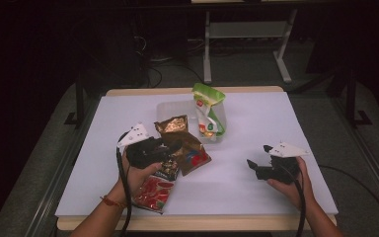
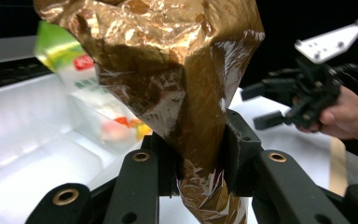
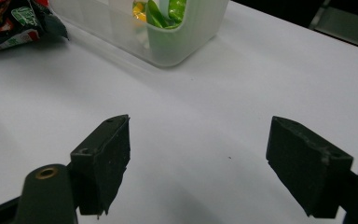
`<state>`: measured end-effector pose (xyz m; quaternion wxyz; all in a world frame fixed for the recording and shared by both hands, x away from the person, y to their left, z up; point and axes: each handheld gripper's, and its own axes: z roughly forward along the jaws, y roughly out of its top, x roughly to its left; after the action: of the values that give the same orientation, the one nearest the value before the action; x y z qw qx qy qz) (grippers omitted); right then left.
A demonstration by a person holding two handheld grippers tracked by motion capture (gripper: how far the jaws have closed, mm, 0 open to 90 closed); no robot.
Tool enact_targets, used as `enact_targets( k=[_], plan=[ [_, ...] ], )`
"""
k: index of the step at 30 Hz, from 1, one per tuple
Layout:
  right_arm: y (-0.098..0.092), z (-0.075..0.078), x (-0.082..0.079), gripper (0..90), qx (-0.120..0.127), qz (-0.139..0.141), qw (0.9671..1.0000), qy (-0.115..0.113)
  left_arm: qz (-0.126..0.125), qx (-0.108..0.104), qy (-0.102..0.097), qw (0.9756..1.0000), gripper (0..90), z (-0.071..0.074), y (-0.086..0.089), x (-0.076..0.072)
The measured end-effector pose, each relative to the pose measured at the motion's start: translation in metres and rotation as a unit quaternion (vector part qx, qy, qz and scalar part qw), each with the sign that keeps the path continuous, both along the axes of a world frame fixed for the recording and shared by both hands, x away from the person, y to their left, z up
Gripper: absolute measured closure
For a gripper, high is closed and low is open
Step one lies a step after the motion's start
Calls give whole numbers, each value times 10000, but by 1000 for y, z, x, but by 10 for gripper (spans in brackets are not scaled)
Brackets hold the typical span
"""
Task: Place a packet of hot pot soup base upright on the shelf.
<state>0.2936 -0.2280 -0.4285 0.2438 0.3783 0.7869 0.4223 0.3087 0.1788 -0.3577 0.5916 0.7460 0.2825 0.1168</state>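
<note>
Gold snack bag [image 2: 177, 93] clamped in left tool [image 2: 198, 154]; right tool [image 3: 198, 163] jaws apart above table [image 3: 242, 74].

Crinkled gold foil packet [image 2: 177, 84] upright, pinched in left hand-held gripper [image 2: 198, 154].

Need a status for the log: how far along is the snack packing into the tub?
Looks done: the green-and-white packet stands in the clear tub. In hand: the left gripper is clamped on the gold packet, held up near the tub. Left, likely: the red packet and a dark packet lie on the table. The right gripper is open over bare table.
</note>
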Motion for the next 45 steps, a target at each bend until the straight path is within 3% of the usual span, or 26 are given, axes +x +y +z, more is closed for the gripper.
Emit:
enact_targets(
  k=[7, 10, 13, 20, 24, 25, 31, 34, 39, 43, 45],
  plan=[
    [1, -1, -1, 214, -8, -44, 10000, 48, 458, -77, -150, 9988, 690, 13, 9, 11],
    [2, -1, -2, 216, -43, -64, 10000, 48, 680, -131, -101, 9976, 690, 16, 11, 19],
    [3, -2, -2, 216, -101, -84, 9999, 45, 958, 15, -152, 9953, 691, 19, 9, 27],
    [5, -4, -2, 216, -153, -61, 9998, 91, 1365, 177, 11, 9905, 691, 23, 2, 46],
    [8, -6, -2, 214, -218, -44, 9997, 126, 1609, 145, 242, 9866, 691, 22, -1, 57],
    [9, -6, -1, 212, -241, -46, 9996, 130, 1744, 199, 284, 9841, 691, 22, -3, 60],
    [12, -8, -2, 205, -332, 15, 9993, 174, 2181, 453, 362, 9742, 691, 22, -11, 73],
    [14, -8, -2, 205, -373, 60, 9991, 193, 2258, 447, 463, 9721, 691, 22, -15, 79],
    [15, -9, -2, 205, -416, 79, 9989, 212, 2494, 747, 440, 9645, 691, 20, -29, 88],
    [15, -8, -3, 205, -411, 81, 9989, 206, 2548, 728, 545, 9627, 691, 17, -37, 97],
    [15, -8, -3, 205, -411, 102, 9989, 198, 2655, 824, 491, 9593, 691, 16, -42, 100]
  ],
)
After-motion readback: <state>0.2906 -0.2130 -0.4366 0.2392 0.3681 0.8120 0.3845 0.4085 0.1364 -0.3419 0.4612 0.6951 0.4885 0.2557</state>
